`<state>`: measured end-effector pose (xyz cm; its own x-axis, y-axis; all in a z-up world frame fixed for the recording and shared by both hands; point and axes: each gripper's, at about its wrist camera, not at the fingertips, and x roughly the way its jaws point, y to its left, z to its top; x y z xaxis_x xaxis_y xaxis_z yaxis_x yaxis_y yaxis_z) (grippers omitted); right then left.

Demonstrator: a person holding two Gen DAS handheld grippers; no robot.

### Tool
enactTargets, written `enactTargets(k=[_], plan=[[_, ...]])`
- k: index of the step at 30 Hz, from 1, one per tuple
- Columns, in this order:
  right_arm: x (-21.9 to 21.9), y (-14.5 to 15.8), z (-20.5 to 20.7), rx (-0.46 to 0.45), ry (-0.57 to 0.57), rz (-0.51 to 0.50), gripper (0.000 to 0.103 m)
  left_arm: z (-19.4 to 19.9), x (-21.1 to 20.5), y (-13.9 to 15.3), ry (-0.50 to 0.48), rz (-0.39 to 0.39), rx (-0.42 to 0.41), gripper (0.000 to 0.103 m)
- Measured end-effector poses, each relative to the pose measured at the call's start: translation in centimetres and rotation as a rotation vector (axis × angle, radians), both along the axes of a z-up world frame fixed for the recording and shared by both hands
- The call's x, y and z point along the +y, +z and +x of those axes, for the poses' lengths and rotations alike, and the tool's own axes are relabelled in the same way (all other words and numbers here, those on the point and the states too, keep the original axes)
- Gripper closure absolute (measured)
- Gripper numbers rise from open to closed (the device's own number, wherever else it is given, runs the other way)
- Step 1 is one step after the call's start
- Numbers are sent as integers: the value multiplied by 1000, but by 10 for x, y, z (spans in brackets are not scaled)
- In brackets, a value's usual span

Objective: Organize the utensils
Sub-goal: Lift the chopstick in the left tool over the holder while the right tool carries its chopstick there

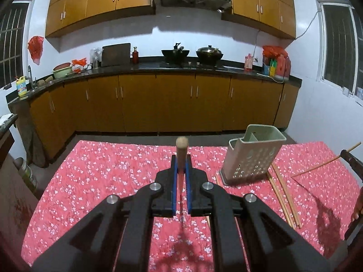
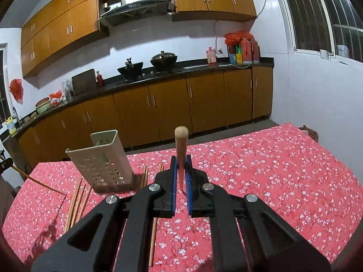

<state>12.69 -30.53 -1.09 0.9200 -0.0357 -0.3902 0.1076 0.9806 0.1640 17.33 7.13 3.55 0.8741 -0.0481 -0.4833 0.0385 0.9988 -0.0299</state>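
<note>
My left gripper (image 1: 181, 158) is shut on a wooden chopstick (image 1: 181, 149) that points away from the camera, held above the red floral tablecloth. My right gripper (image 2: 181, 158) is shut on another wooden chopstick (image 2: 181, 142), also held above the cloth. A pale green perforated utensil holder (image 1: 251, 154) stands upright on the table, right of the left gripper; it also shows in the right wrist view (image 2: 102, 161), left of the right gripper. Several loose chopsticks (image 1: 283, 195) lie on the cloth around the holder, seen too in the right wrist view (image 2: 77, 201).
The table with the red floral cloth (image 1: 102, 170) has its far edge near the kitchen cabinets (image 1: 158, 102). The right gripper's chopstick (image 1: 324, 163) crosses the right edge of the left wrist view. One chopstick (image 2: 153, 242) lies under the right gripper.
</note>
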Motion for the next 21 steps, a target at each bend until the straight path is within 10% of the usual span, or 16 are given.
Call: enactTargets(k=[21], plan=[[36, 114, 19, -321, 169, 125, 96, 13, -36, 129, -29, -197, -401, 96]])
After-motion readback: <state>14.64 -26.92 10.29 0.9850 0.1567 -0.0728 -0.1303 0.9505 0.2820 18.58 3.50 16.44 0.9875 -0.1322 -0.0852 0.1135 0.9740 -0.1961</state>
